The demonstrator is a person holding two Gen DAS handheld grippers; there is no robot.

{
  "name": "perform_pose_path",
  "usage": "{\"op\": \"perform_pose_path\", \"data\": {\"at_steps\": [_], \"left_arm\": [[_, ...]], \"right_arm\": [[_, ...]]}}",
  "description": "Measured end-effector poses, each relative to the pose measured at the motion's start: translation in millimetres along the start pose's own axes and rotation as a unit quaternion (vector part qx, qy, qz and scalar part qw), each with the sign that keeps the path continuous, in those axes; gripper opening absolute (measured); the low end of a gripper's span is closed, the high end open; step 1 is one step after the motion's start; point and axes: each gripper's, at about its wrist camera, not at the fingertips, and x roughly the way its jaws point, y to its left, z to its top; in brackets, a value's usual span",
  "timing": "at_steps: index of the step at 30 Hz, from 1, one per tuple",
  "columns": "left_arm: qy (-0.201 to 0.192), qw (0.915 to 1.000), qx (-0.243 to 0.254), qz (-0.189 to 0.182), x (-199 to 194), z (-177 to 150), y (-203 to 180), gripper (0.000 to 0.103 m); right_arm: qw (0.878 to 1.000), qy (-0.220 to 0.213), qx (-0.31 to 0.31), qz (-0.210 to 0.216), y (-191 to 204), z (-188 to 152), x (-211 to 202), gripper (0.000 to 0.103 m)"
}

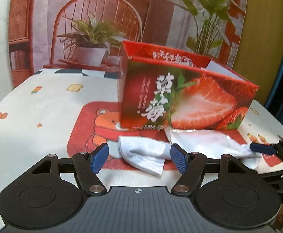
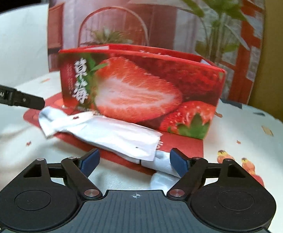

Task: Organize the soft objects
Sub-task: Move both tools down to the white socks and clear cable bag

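A white sock [image 1: 147,153] lies on the tablecloth in front of an open red strawberry box [image 1: 182,97]. A second white sock [image 1: 205,141] lies flat beside it, against the box's base. My left gripper [image 1: 139,159] is open, its blue pads on either side of the first sock's cuff end. In the right wrist view the flat sock [image 2: 118,134] stretches across in front of the box [image 2: 141,91]. My right gripper [image 2: 134,160] is open, with one sock end at its right pad. The right gripper's tip also shows in the left wrist view [image 1: 263,148].
The table carries a white cloth with a red bear print [image 1: 95,128]. A printed backdrop of a chair and plants [image 1: 95,31] hangs behind the table. The left gripper's black arm [image 2: 15,97] reaches in at the left of the right wrist view.
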Motion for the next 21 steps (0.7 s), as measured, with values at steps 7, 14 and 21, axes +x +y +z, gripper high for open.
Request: {"op": "perform_pose_path", "data": {"at_steps": [7, 14, 21], "left_arm": [[0.006, 1.0000, 0.004, 0.002, 6, -5, 1, 0.073], [-0.003, 1.0000, 0.002, -0.006, 6, -3, 3, 0.073], [-0.027, 0.9992, 0.011, -0.026, 1, 18, 11, 0.073]], "right_arm": [[0.999, -0.010, 0.013, -0.037, -3, -2, -1, 0.076], [0.999, 0.018, 0.013, -0.036, -6, 1, 10, 0.076], [0.999, 0.024, 0.028, -0.001, -16, 25, 18, 0.073]]}}
